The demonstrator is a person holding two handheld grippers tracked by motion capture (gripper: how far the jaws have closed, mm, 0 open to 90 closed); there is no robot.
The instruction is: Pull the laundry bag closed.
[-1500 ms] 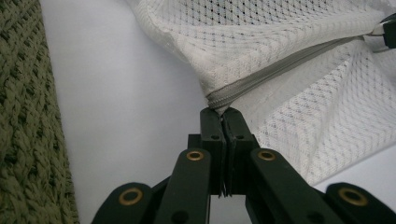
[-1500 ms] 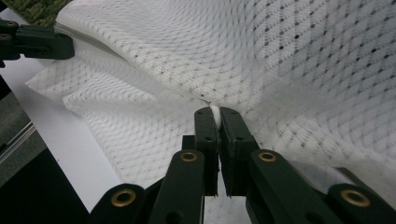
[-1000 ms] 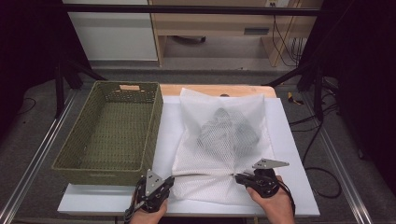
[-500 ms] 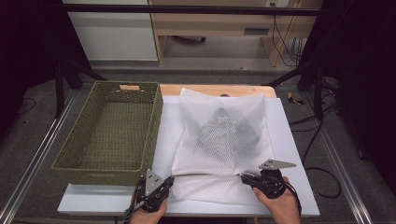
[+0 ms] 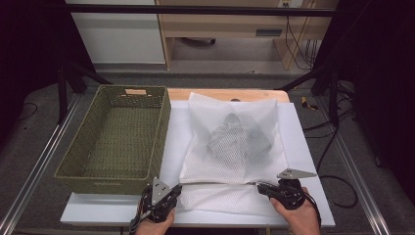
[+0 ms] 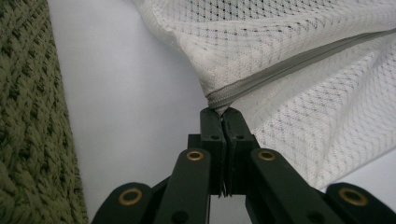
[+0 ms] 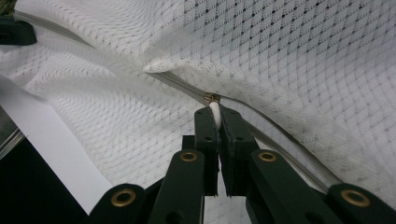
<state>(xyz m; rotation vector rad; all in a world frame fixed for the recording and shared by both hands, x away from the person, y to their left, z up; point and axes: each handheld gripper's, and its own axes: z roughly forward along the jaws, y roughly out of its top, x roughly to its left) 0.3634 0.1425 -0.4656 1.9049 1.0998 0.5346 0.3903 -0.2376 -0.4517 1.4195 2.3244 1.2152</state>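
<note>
A white mesh laundry bag (image 5: 235,147) with dark clothing (image 5: 237,134) inside lies on the white table top (image 5: 303,147). Its zipper (image 5: 218,183) runs along the near edge between both grippers. My left gripper (image 5: 177,187) is shut on the zipper's left end (image 6: 224,97), at the bag's corner. My right gripper (image 5: 259,186) is shut on the white zipper pull (image 7: 214,108), just behind the metal slider (image 7: 211,98). In the right gripper view the left gripper (image 7: 16,30) shows at the top left, along the zipper line.
An empty green woven basket (image 5: 117,137) stands left of the bag, its wall (image 6: 28,116) close to my left gripper. Bare white board lies between basket and bag. The table's near edge is right under both hands; metal rails run along both sides.
My right gripper has shifted a little to the right along the zipper line, still shut on the pull. The left gripper and the bag's corner have stayed put.
</note>
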